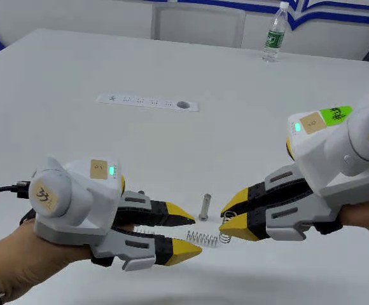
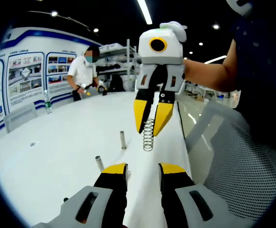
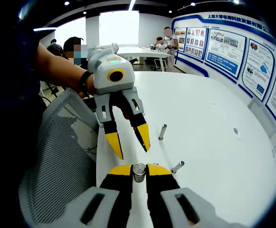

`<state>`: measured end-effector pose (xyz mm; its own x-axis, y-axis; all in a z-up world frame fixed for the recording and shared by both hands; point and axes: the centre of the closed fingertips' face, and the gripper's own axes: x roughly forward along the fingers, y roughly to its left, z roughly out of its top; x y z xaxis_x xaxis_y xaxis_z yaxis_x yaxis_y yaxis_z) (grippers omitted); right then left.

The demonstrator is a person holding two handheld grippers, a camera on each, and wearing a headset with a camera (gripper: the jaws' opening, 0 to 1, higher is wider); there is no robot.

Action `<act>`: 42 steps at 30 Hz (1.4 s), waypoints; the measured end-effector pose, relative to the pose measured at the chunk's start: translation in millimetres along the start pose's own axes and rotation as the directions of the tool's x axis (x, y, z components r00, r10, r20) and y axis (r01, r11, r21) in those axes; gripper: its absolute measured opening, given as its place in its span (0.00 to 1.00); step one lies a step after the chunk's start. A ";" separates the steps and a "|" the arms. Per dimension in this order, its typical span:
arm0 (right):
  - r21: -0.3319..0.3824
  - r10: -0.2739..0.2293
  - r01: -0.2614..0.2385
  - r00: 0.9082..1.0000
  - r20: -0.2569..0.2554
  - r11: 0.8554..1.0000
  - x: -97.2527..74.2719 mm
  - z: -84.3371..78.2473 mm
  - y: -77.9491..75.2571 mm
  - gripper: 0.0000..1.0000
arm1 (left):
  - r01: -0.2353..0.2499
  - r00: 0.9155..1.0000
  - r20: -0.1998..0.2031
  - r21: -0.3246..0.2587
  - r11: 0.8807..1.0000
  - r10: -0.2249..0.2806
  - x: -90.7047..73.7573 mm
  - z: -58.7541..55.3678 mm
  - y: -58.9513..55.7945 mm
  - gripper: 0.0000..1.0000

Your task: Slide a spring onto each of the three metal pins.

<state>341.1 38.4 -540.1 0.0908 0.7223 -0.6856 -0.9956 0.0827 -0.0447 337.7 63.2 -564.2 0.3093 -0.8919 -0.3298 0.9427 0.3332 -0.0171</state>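
White table (image 1: 76, 70): power strip (image 1: 147, 101), water bottle (image 1: 274, 33) at far edge, pin (image 1: 205, 206) upright.

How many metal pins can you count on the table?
2. One pin stands beside the spring held by the right hand-held gripper; the other pin is near the left hand-held gripper. A third may be hidden.

- Broad white counter (image 1: 172, 63), with a white power strip (image 1: 147, 101) lying flat mid-top.
- Plastic water bottle (image 1: 274, 35) upright near the far edge.
- Pale chair (image 1: 198, 24) tucked in behind the far side.
- Grey mesh chair back (image 3: 66, 142) just beside the near edge.
- White walls with blue trim and poster boards (image 3: 223, 47).
- Dark ceiling with strip lights (image 2: 144, 10) and spotlights.
- Bright window (image 3: 119, 26) at the far end.
- Shelving (image 2: 116, 57) and people standing in the distance.
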 end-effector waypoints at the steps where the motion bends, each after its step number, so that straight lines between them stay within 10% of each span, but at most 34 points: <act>1: 0.005 -0.006 0.006 1.000 0.002 1.000 -2.3 -0.9 -1.8 0.11 | -0.008 1.000 0.003 -0.001 1.000 0.008 -3.5 -0.4 1.0 0.28; 20: 0.080 -0.143 0.142 0.990 0.013 0.987 -37.4 -19.5 -38.9 0.12 | -0.177 0.984 0.020 -0.078 0.981 0.179 -53.1 -13.4 19.5 0.40; 42: 0.183 -0.308 0.304 0.951 -0.008 0.935 -54.0 -48.9 -91.4 0.12 | -0.306 0.951 0.004 -0.147 0.941 0.310 -85.9 -30.6 37.7 0.53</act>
<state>426.0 -41.7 -534.6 0.3930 0.6560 -0.6444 -0.8985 0.4230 -0.1174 342.8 161.8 -565.4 0.5868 -0.7459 -0.3150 0.7737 0.6313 -0.0534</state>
